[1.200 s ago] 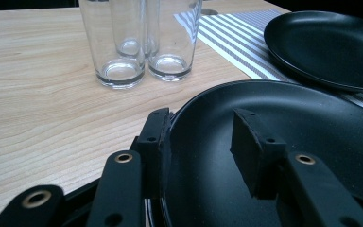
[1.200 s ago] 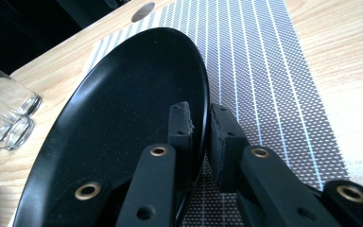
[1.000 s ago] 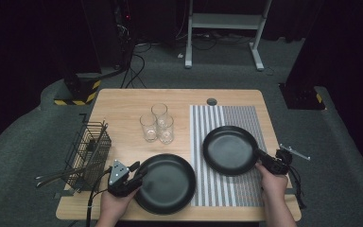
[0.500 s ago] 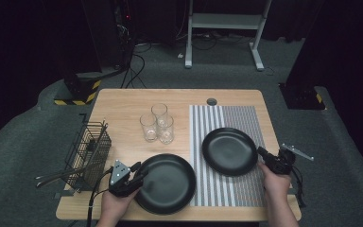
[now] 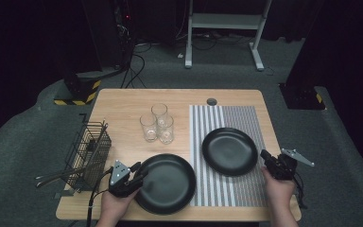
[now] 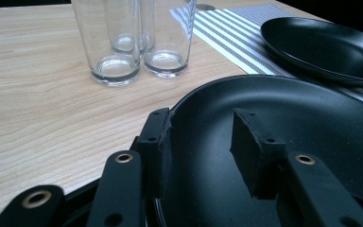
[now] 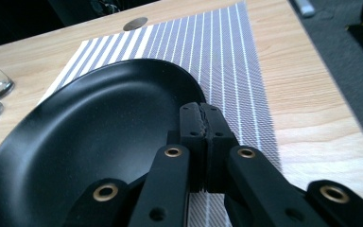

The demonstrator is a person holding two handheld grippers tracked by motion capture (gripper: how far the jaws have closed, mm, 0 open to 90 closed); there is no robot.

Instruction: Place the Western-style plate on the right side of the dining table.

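Right gripper (image 5: 270, 160) has pulled back from the right black plate (image 5: 229, 151): a second ago it sat at the plate's near-right rim, now it is just off the rim toward the right counter edge, not touching it as far as the high view tells. Its jaws are pressed together with nothing between them, pads meeting in the right gripper view (image 7: 202, 124). That plate lies flat on the striped placemat (image 5: 250, 118), right half of the counter (image 5: 123, 101), so its placing looks done. Left gripper (image 5: 137, 176) has not moved; its jaws straddle the left rim of the near black plate (image 5: 165, 182), one pad inside, one outside, gap visible, not clamped. Likely next: handling this second plate.
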